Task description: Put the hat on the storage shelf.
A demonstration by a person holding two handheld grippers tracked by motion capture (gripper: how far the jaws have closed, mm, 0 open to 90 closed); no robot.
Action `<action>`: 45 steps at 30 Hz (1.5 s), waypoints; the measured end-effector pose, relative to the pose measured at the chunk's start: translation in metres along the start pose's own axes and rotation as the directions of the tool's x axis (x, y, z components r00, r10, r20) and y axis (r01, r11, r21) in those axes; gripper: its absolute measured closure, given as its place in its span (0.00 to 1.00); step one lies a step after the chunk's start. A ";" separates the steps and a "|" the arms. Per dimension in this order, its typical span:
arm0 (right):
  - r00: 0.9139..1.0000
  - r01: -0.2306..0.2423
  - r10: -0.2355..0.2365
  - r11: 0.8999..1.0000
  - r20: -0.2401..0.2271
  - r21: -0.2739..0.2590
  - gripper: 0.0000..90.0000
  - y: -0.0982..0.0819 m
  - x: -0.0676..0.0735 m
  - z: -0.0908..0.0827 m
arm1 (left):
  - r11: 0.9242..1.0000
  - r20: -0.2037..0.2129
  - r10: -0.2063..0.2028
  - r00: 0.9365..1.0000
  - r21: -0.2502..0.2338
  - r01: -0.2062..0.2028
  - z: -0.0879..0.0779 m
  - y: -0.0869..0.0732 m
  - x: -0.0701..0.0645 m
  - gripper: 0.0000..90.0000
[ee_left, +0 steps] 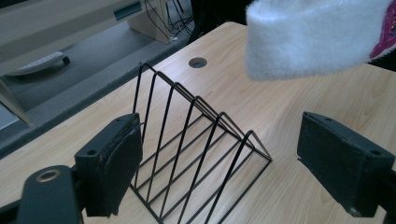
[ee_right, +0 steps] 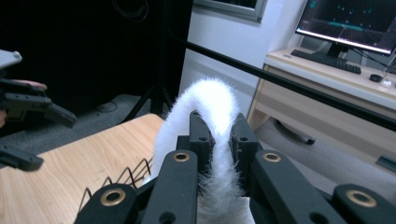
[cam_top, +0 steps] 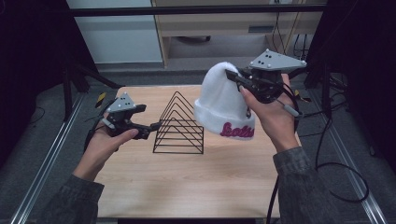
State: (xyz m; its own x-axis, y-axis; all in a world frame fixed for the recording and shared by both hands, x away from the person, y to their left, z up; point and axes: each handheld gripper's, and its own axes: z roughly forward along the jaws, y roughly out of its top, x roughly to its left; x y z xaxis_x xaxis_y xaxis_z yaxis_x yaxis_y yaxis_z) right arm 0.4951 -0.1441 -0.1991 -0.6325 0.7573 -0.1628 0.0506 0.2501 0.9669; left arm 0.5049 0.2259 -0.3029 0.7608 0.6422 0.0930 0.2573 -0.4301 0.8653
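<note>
Wooden table (cam_top: 196,186), grey floor (cam_top: 42,135), desk with monitor (ee_right: 348,23)

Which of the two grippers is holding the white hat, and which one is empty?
The right gripper holds the white hat, its jaws pinching the fabric near the crown. The left gripper is empty, with jaws open beside the black wire rack.

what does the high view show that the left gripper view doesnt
High view alone: both hands, and the right hand-held gripper pinching the top of the white beanie, which hangs clear of the table. Left gripper view alone: the left hand-held gripper with its pads apart and nothing between them, plus a round hole in the tabletop. Both: the black wire rack and the beanie's cuff.
</note>
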 end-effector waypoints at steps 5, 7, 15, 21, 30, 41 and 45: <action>1.000 -0.004 0.003 1.000 -0.014 -0.031 0.92 0.013 0.003 0.005 | 1.000 0.008 -0.003 1.000 -0.011 0.003 0.006 0.004 0.000 0.19; 1.000 0.000 -0.001 0.999 -0.021 -0.036 0.92 0.020 0.005 0.012 | 1.000 0.014 -0.011 1.000 -0.020 0.012 0.008 0.005 0.000 0.21; 0.999 0.000 -0.002 0.999 -0.045 -0.051 0.92 0.029 0.011 0.028 | 0.999 0.024 -0.022 0.999 -0.040 0.023 0.010 0.011 0.000 0.23; 0.997 -0.019 0.013 0.997 -0.082 -0.080 0.92 0.037 0.019 0.042 | 0.998 0.023 -0.031 0.999 -0.053 0.032 0.013 0.017 0.003 0.22; 0.991 -0.013 0.001 0.996 -0.133 -0.089 0.92 0.049 0.034 0.060 | 0.997 0.024 -0.054 0.998 -0.055 0.055 0.024 0.018 0.013 0.21; 0.983 -0.002 -0.013 0.996 -0.183 -0.084 0.92 0.050 0.048 0.074 | 0.997 0.045 -0.065 0.997 -0.033 0.067 0.029 0.013 0.020 0.20; 0.981 -0.004 -0.012 0.996 -0.193 -0.086 0.92 0.050 0.050 0.077 | 0.996 0.076 -0.079 0.994 -0.044 0.082 0.030 0.014 0.020 0.34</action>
State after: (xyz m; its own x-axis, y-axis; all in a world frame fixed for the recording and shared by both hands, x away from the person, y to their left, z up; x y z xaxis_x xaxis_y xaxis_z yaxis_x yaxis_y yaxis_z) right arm 0.5251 -0.0475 -0.1741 -0.7706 0.6231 -0.1337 -0.0131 0.1943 0.9809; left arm 0.5419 0.2141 -0.3041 0.7812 0.6242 -0.0128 0.2926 -0.3479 0.8907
